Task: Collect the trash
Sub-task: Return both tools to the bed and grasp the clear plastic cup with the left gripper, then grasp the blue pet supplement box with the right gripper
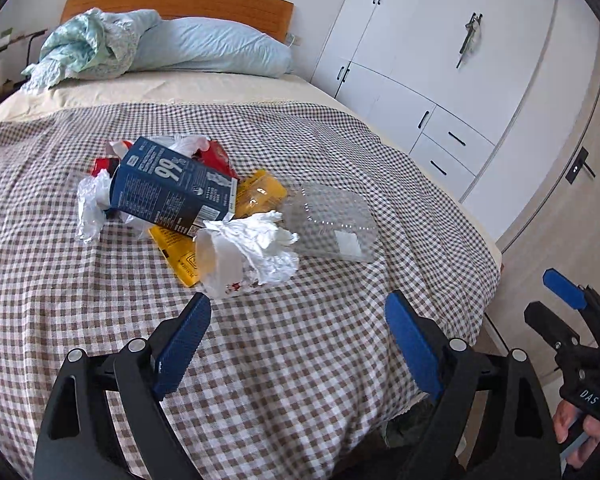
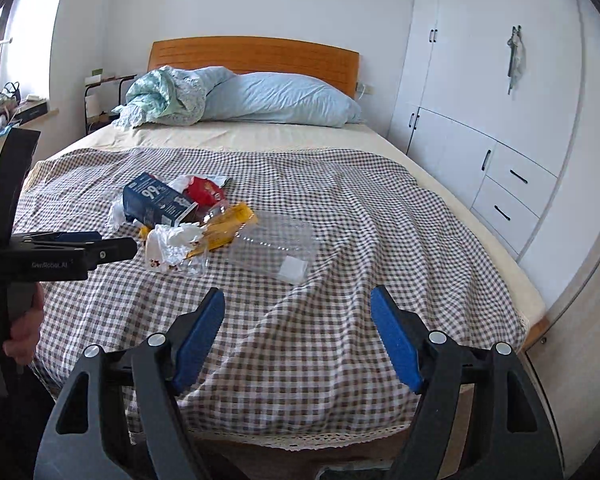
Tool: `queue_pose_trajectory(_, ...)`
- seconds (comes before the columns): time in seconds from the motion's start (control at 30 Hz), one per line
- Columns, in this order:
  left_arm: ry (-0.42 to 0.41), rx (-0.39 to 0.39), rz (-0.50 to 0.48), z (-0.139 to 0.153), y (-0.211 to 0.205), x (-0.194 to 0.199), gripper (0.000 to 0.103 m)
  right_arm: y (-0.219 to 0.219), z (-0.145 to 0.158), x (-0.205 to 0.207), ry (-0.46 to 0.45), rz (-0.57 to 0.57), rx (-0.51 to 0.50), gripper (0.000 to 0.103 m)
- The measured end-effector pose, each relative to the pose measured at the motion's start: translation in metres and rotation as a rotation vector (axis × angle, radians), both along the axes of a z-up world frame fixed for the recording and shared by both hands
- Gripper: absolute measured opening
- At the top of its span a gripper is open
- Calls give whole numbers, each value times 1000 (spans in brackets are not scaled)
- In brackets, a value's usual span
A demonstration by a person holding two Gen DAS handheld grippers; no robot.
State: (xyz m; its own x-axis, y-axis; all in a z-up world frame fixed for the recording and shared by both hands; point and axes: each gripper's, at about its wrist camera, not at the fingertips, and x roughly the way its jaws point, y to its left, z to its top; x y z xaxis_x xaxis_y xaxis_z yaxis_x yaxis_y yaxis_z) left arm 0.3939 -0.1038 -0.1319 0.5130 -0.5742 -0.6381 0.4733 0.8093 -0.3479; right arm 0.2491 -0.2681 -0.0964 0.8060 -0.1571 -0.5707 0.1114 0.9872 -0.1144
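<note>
Several pieces of trash are lying in a loose heap on the checked blanket (image 1: 284, 360) covering the bed (image 2: 260, 140). At the heap's left edge a crumpled clear plastic bag (image 1: 89, 208) is sitting against a dark blue carton (image 1: 172, 196), which is lying tilted on top of the pile with a red wrapper (image 1: 216, 156) behind it. Next along, a yellow packet (image 1: 260, 192) is poking out from under the carton, and a wad of white tissue (image 1: 268, 244) is resting on the near side. Farthest right, a clear plastic clamshell (image 1: 332, 220) is touching the tissue. The left gripper (image 1: 298, 312) is hanging just short of the tissue with its jaws spread apart and empty. The right gripper (image 2: 298, 306) is hanging over bare blanket nearer the bed's foot, jaws likewise wide and empty.
</note>
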Motion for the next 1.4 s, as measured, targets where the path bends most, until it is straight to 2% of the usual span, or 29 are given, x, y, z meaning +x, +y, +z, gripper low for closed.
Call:
queue_pose_trajectory(0.07,63,-70,11,-15,15,14,83,7,-7,8,15,10,2,72)
queue_pose_trajectory(0.1,82,-81,32,-20,21,21,77,9,-10,12,22,13,2,72)
queue_pose_trajectory(0.17,99,-63,56,-30,27,33,48,13,-14,19,32,16,0,72)
queue_pose_trajectory(0.3,122,-62,40,-42,28,54,43,17,-16,33,40,27,4,72)
queue_pose_trajectory(0.4,181,-152,21,-55,26,72,40,20,-16,44,37,36,12,72)
queue_pose_trajectory(0.43,198,-153,20,-58,22,77,39,21,-17,47,39,39,19,72)
queue_pose_trajectory(0.5,200,-116,12,-63,12,85,30,23,-17,53,40,44,28,72)
queue_pose_trajectory(0.6,222,-143,-11,-71,4,93,20,29,-18,58,43,54,26,72)
queue_pose_trajectory(0.67,250,-153,-26,-77,2,96,8,34,-19,61,48,61,22,72)
queue_pose_trajectory(0.73,190,-135,-32,-64,-1,88,2,37,-18,63,47,66,17,72)
queue_pose_trajectory(0.8,79,-39,-34,-34,-4,70,0,40,-14,67,35,72,15,72)
queue_pose_trajectory(0.87,54,103,20,-15,1,63,0,45,-9,73,23,85,10,72)
queue_pose_trajectory(0.9,33,108,54,-9,11,64,0,48,-9,76,21,95,6,72)
queue_pose_trajectory(0.93,13,81,69,-2,23,64,0,52,-9,81,18,105,1,72)
queue_pose_trajectory(1.03,29,-59,118,13,65,70,0,65,-12,104,21,162,-1,72)
queue_pose_trajectory(1.1,26,-113,170,18,90,74,0,78,-16,126,30,214,-26,72)
queue_pose_trajectory(1.2,23,-112,292,12,119,83,0,99,-25,166,51,329,-97,72)
queue_pose_trajectory(1.3,85,-137,377,-6,141,97,0,108,-35,205,98,484,-101,72)
queue_pose_trajectory(1.4,131,-96,435,-21,148,107,0,107,-46,249,231,630,-71,72)
